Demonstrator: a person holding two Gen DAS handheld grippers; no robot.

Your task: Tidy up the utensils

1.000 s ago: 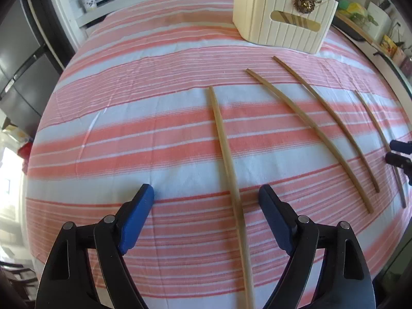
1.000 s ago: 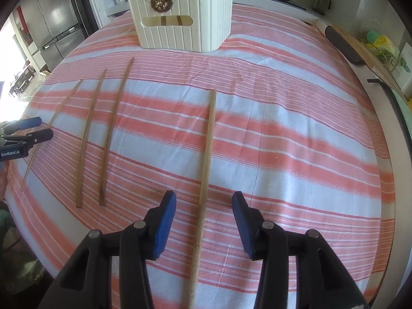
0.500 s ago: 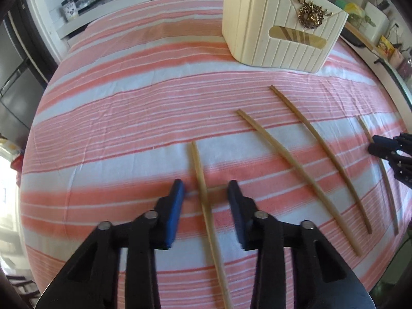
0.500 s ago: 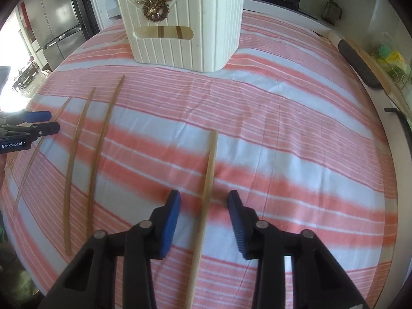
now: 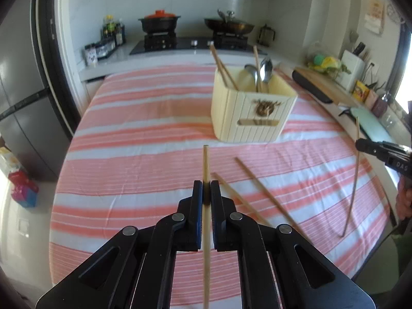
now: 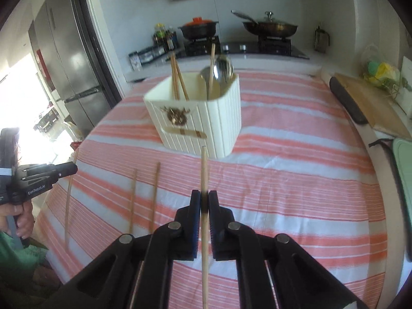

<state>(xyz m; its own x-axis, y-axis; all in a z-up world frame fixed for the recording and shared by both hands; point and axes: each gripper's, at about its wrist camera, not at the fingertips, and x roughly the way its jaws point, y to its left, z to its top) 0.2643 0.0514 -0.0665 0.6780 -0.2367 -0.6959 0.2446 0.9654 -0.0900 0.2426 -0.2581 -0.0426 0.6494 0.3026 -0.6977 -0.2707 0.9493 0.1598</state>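
One thin wooden chopstick [image 5: 205,164] clamped in left gripper [image 5: 206,193], another [image 6: 204,170] in right gripper [image 6: 204,202], near the ribbed cream holder [image 5: 251,118]; slippage risked by narrow grips.

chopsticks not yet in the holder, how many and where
4: one clamped in the left gripper, one clamped in the right gripper, and two lying side by side on the striped cloth at and. None looks hidden.
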